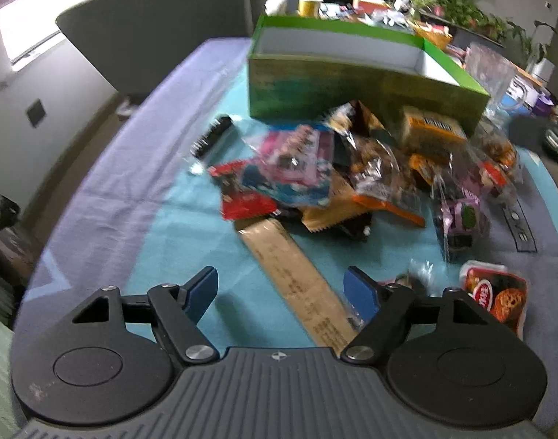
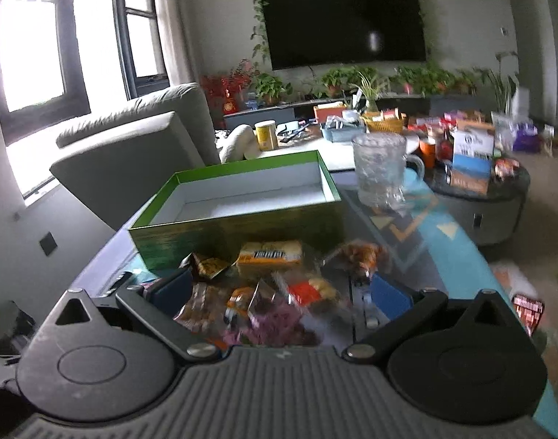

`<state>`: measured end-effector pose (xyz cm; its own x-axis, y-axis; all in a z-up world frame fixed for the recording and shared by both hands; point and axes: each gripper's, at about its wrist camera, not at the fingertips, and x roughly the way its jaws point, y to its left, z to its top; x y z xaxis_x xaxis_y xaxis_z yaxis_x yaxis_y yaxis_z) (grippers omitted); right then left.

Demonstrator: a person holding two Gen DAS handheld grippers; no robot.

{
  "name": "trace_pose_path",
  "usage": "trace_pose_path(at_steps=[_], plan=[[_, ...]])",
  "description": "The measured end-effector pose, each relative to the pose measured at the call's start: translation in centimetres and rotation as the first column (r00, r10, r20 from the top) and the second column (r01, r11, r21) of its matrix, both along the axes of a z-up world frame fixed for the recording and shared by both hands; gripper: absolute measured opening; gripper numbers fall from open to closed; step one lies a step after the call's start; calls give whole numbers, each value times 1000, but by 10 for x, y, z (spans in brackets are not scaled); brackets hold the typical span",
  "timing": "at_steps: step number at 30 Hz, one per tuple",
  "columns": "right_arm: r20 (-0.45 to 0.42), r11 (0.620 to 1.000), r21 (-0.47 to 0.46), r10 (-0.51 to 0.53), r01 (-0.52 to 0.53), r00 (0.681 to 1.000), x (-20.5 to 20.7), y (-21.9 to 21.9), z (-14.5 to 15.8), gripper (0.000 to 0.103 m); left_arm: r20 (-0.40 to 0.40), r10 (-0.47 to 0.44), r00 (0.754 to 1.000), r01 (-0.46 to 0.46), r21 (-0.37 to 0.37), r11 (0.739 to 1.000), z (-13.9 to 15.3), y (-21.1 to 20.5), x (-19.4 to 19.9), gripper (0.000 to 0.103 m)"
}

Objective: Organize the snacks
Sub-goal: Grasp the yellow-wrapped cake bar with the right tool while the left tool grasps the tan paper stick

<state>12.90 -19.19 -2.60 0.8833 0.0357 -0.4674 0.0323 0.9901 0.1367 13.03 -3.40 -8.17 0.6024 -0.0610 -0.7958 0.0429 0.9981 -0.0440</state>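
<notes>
Both jaws wide open, empty. Snacks (image 1: 352, 179) heaped just ahead of left jaws, under right ones, box (image 2: 242, 201) beyond. Light, crinkly, slippery packets probably; best pinched flat by an edge.

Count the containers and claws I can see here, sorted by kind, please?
Green box: 1
Glass mug: 1
Yellow can: 1
Claws, left and right, both open: 2
Total: 5
The snack packets are too blurred and heaped to count.
</notes>
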Motion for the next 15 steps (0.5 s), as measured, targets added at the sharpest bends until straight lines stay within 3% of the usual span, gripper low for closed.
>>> trace_pose_path(at_steps=[6,8,10,13,15], plan=[[-21,1000,10,17,-17,1000,40,-3,-6,46,4,-22,1000,22,34,999,-2,-2,9,72],[-34,1000,16,27,-27,999,54,-2,-8,46,20,-33,999,32,42,999,-2,-2,13,66],[-48,999,8,44,-44,998,68,2,-11,46,59,-73,996,70,54,996,-3,-4,14,51],[-75,998,1,68,-68,995,85,6,-17,46,122,-150,981,142,72,987,-7,-8,11,37],[-107,996,19,84,-83,991,96,7,-23,46,146,-188,971,178,79,981,-8,-8,9,36]])
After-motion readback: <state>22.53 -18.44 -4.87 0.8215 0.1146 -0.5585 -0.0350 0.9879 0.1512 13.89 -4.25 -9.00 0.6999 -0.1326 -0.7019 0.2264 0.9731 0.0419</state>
